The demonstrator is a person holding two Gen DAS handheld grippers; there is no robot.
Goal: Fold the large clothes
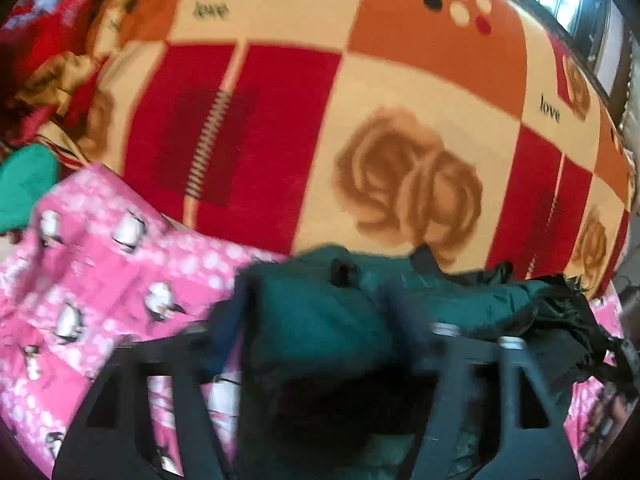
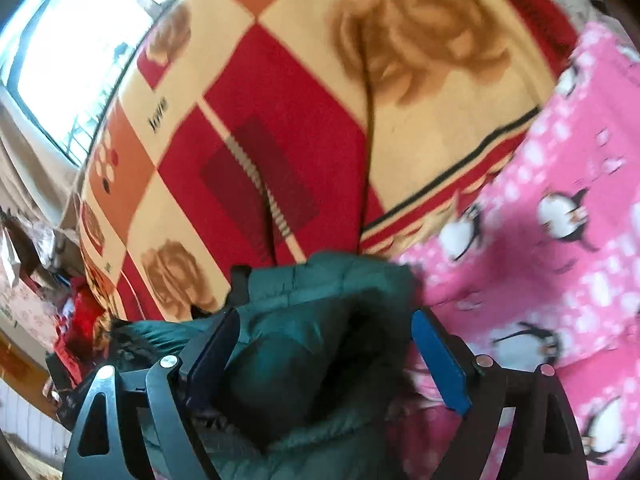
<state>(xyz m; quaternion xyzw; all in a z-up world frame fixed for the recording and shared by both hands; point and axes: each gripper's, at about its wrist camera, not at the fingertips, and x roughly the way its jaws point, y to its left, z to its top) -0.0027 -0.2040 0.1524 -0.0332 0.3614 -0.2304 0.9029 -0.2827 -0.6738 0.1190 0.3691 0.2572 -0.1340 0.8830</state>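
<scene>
A dark green padded jacket (image 1: 320,320) sits bunched at the bottom centre of both wrist views, filling the space between each gripper's fingers. In the left wrist view the left gripper (image 1: 320,344) has its black fingers spread wide with the jacket's bulk mounded between them; motion blur hides whether the pads press the fabric, so its grip cannot be told. In the right wrist view the right gripper (image 2: 324,356) shows blue pads (image 2: 440,364) set wide apart, with the jacket (image 2: 316,344) heaped between them; the left pad lies against the fabric, while the right pad stands beside it with pink showing behind.

Behind the jacket a large checked blanket (image 1: 360,100) in red, orange and cream, printed with brown roses and the word "love", fills the upper half of both views. A pink penguin-print fabric (image 1: 100,260) lies at lower left in the left view and along the right side in the right view (image 2: 560,260). A heap of red and gold clothes (image 1: 52,52) sits upper left, with a teal item (image 1: 24,188) below it, cut off by the frame edge. A bright window (image 2: 72,60) glares at upper left of the right view. Both views are blurred, and the jacket's lower part is hidden beneath the gripper frames.
</scene>
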